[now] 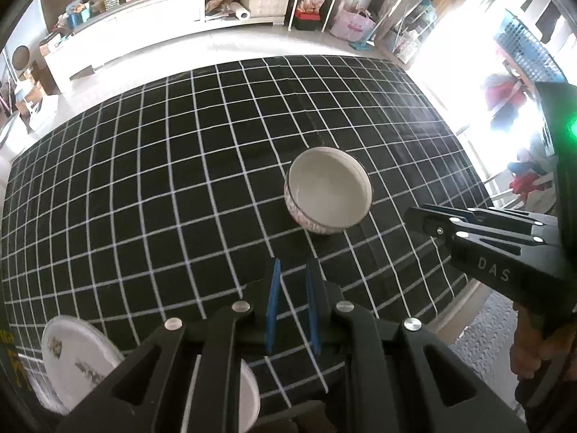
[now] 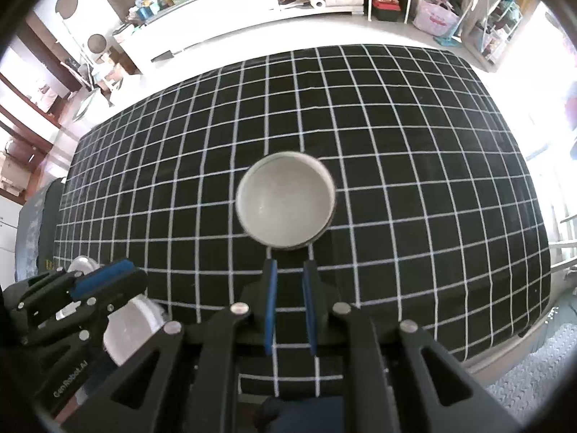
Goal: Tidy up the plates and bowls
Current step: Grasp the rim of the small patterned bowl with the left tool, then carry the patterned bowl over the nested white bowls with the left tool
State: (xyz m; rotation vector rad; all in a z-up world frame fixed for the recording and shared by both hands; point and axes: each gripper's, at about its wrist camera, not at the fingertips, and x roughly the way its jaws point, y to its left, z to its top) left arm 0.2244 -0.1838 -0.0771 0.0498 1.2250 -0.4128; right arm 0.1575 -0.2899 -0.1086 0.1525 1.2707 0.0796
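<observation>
A white bowl [image 1: 328, 189] with a patterned outside stands upright on the black, white-gridded tablecloth [image 1: 144, 198]. My left gripper [image 1: 294, 267] hovers short of it and to its left, shut and empty. My right gripper [image 1: 414, 216] reaches in from the right, beside the bowl. In the right wrist view the bowl [image 2: 285, 204] lies just beyond my right gripper [image 2: 289, 267], whose blue pads stand close together with nothing between them. My left gripper [image 2: 133, 274] shows at the lower left, above stacked white plates [image 2: 133, 328]. The flower-printed plates [image 1: 72, 353] are partly hidden by the gripper body.
The tablecloth [image 2: 432, 180] ends near the right, with grey floor [image 2: 533, 379] below. A long white cabinet [image 1: 144, 25] with clutter, a shelf rack [image 1: 310, 3] and a pink bag [image 1: 351, 25] stand beyond the table's far edge. A hand [image 1: 533, 353] holds the right gripper.
</observation>
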